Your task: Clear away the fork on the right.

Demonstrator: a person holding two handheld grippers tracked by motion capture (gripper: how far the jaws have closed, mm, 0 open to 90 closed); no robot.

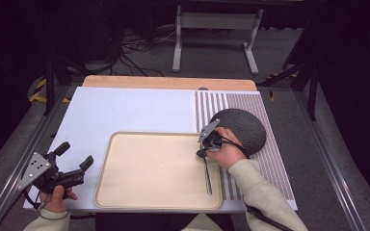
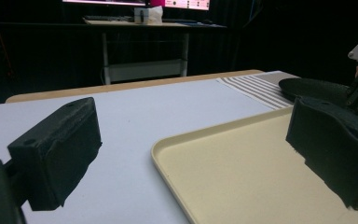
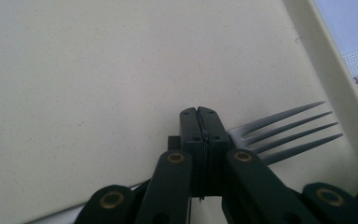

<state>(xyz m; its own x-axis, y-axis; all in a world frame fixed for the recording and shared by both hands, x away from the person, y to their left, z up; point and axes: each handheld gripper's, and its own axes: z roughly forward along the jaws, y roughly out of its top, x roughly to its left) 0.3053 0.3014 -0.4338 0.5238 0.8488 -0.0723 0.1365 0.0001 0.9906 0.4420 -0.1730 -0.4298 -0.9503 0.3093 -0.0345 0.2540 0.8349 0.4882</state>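
Right gripper, jaws clamped on a fork whose tines project sideways over the beige tray. The fork's long axis lies along the tray's right rim. Left gripper, jaws apart and empty, rests beyond the tray's far side.

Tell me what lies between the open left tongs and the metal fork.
Only bare beige tray floor lies between the left tongs and the fork, as the high view shows.

Left tool: black body, blocky black jaws, grey three-cornered plate with small holes on top. Right tool: black linkage arms with brass-coloured pivot pins, black cable trailing. Person wears beige long sleeves.
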